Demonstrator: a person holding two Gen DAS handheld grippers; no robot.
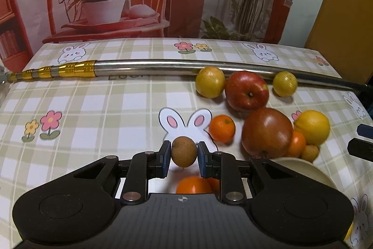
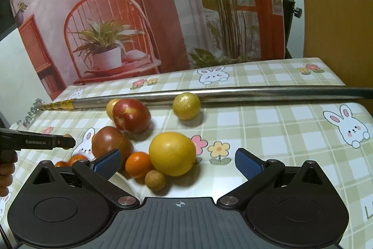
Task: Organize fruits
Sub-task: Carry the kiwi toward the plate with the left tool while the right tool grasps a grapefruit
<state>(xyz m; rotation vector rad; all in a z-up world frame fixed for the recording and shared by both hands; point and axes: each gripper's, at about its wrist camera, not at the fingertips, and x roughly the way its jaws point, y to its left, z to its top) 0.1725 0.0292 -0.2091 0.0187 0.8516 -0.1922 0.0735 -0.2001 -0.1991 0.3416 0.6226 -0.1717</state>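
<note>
Checked tablecloth (image 1: 93,109) with bunnies and flowers covers my work surface. Above it, my left gripper (image 1: 183,157) is pinched tight on a small brown fruit (image 1: 183,151), holding it clear of the cloth, with tangerines (image 1: 194,185) directly below. Just right sits another tangerine (image 1: 222,128), then a dark red apple (image 1: 267,132), a yellow citrus (image 1: 312,127), and behind those a red apple (image 1: 247,90) between two yellowish fruits (both beside the metal pole (image 1: 163,66)). My right gripper (image 2: 178,161) hangs spread wide and empty over the yellow citrus (image 2: 172,153) and a second small brown fruit (image 2: 155,180).
</note>
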